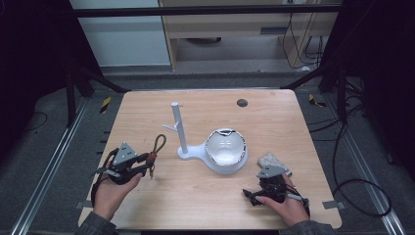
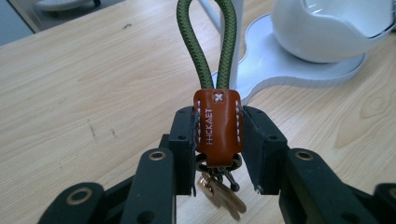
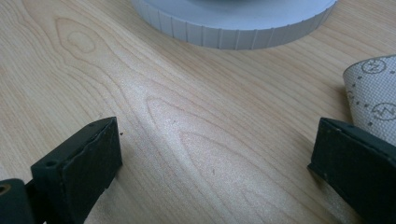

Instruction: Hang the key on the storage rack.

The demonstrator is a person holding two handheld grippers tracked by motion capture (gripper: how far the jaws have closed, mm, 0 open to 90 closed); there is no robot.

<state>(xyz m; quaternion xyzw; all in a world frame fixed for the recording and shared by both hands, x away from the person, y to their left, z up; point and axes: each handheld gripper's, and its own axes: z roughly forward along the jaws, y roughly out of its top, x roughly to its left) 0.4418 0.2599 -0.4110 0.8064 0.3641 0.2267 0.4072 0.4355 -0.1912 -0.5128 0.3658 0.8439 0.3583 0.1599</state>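
Nearest to us, at the bottom of the high view, two forearms in grey sleeves reach onto the pale wooden table (image 1: 205, 196), each hand wrapped around a black two-jaw gripper.

We see the left hand (image 1: 110, 193) lying palm-up near the table's left edge, with the left gripper (image 1: 147, 160) pointing toward the middle of the table. Its jaws are clamped on the orange-brown leather tab (image 2: 217, 126) of a keychain. From the tab, an olive-green woven cord loop (image 2: 205, 42) stands up and away from the jaws, and we can make out small metal keys (image 2: 224, 196) hanging below them, above the wood.

We see the right hand (image 1: 286, 203) resting on the table near the front right edge, with the right gripper (image 1: 249, 196) pointing left. In the right gripper view its jaws stand wide apart with bare wood between them, holding nothing.

Just beside the right jaw lies a pale grey patterned cloth (image 3: 373, 93).

At the table's centre stands a white plastic stand with an upright branched post (image 1: 178, 128), and on its flat base sits a white rounded bowl with a shiny rim (image 1: 225, 149). The cord loop points toward this post, close to it but not touching it.
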